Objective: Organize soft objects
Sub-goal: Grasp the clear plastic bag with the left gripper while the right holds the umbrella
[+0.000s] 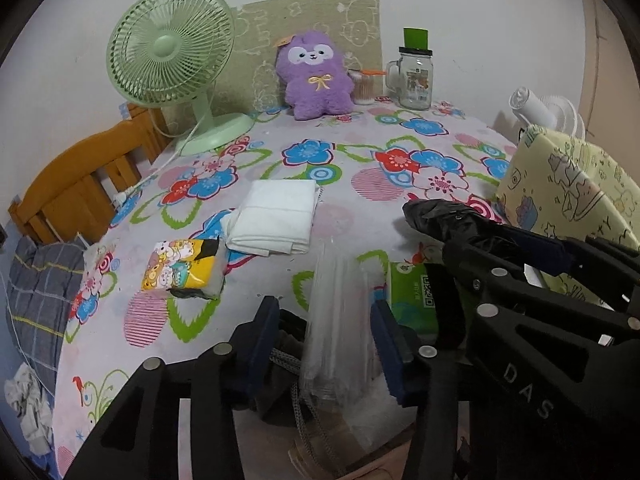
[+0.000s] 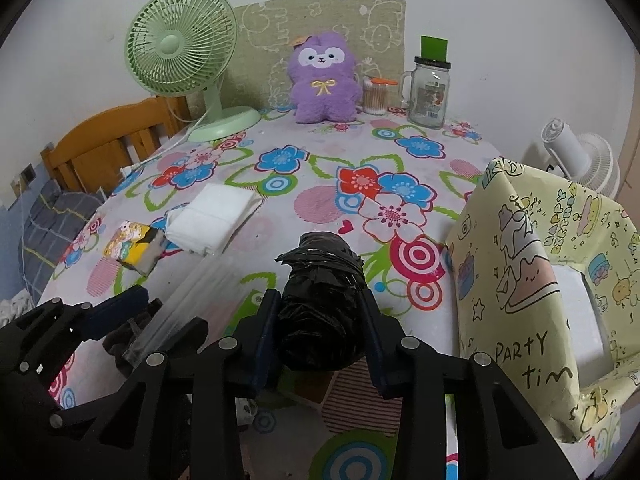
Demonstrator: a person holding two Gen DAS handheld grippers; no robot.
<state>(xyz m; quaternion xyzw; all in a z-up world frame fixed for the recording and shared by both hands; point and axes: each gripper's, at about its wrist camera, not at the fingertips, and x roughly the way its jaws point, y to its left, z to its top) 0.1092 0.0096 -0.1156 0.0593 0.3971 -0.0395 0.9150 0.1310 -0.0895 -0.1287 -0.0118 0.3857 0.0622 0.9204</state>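
Observation:
My right gripper (image 2: 320, 320) is shut on a roll of black plastic bags (image 2: 320, 300), held above the floral tablecloth (image 2: 320, 200). My left gripper (image 1: 326, 340) has its jaws on both sides of a clear plastic roll (image 1: 336, 320), apparently gripping it. A folded white cloth (image 1: 276, 216), a yellow cartoon tissue pack (image 1: 182, 268) and a green tissue pack (image 1: 416, 296) lie on the table. A purple plush toy (image 1: 316, 74) sits at the back. A yellow cartoon-print box (image 2: 536, 280) stands at the right.
A green desk fan (image 1: 172, 60) stands back left, its cord trailing off the table. A glass jar mug (image 1: 414, 78) and a cotton swab tub (image 1: 364, 88) stand back right. A wooden chair (image 1: 80, 184) is at left, a white fan (image 2: 580, 156) at right.

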